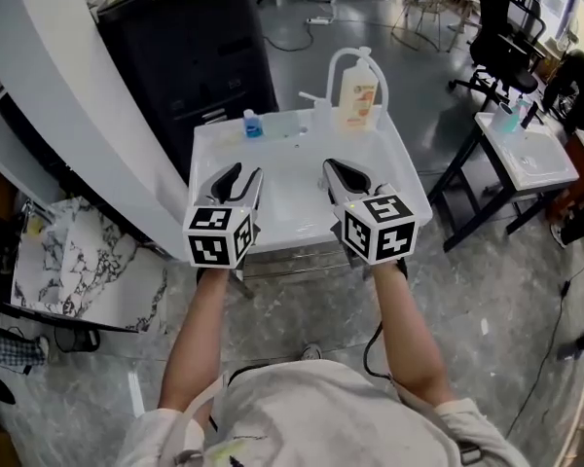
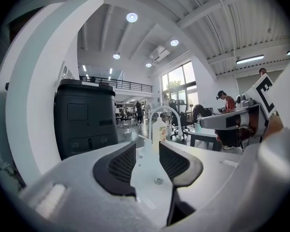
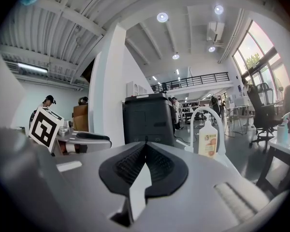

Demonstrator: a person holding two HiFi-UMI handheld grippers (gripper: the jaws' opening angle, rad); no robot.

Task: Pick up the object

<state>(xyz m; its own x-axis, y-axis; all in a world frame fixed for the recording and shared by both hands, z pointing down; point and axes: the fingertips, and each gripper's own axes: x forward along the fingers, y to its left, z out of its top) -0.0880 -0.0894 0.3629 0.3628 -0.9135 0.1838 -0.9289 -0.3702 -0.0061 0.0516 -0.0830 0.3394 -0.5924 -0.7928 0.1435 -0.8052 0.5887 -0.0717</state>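
A white sink basin [image 1: 294, 214] stands in front of me. At its back edge a pump bottle with an orange label [image 1: 358, 95] stands under a white arched faucet [image 1: 343, 62], and a small blue-capped bottle [image 1: 252, 124] sits to their left. My left gripper [image 1: 241, 175] hovers over the basin's left half, jaws open with nothing between them [image 2: 146, 146]. Over the basin's right half is my right gripper [image 1: 337, 169], its jaws shut and empty [image 3: 145, 145]. The pump bottle [image 2: 158, 129] lies straight ahead of the left jaws and off to the right in the right gripper view [image 3: 208, 144].
A black cabinet [image 1: 185, 47] stands behind the basin on the left beside a white slanted wall [image 1: 68, 115]. A second white table [image 1: 530, 154] and office chairs [image 1: 506, 27] are at the right. Marble slabs [image 1: 68, 251] lie on the floor at the left.
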